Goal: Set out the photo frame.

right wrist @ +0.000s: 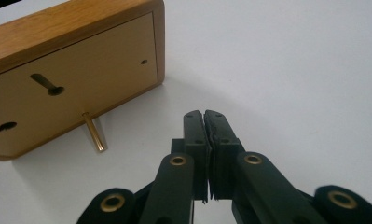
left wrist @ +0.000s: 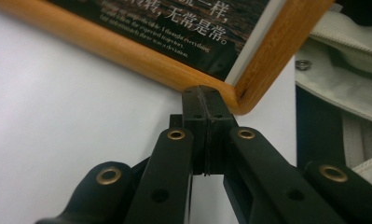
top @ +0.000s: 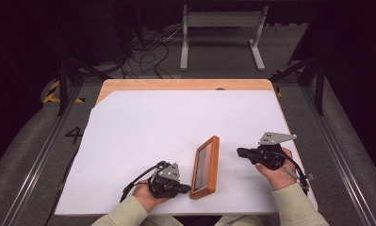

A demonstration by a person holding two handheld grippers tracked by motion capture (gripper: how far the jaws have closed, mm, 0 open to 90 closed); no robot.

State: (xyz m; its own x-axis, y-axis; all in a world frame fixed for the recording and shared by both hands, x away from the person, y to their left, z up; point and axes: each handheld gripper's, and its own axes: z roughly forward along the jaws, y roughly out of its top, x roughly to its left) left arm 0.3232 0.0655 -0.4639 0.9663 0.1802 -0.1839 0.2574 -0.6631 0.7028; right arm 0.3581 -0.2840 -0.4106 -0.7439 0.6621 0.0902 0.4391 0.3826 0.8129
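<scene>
A wooden picture frame stands propped near the table's front edge, between my two grippers. The left gripper view shows its front, a dark print with white text. My left gripper is shut, with its tips against the frame's near bottom corner and nothing between the jaws. In the right gripper view the frame's plain back has keyhole slots, and a brass peg props it up. My right gripper is shut and empty, a short way from the frame's back.
A white sheet covers most of the wooden table. A pale sleeve lies close behind the frame's corner. Beyond the far edge are loose cables and a grey metal stand on the floor.
</scene>
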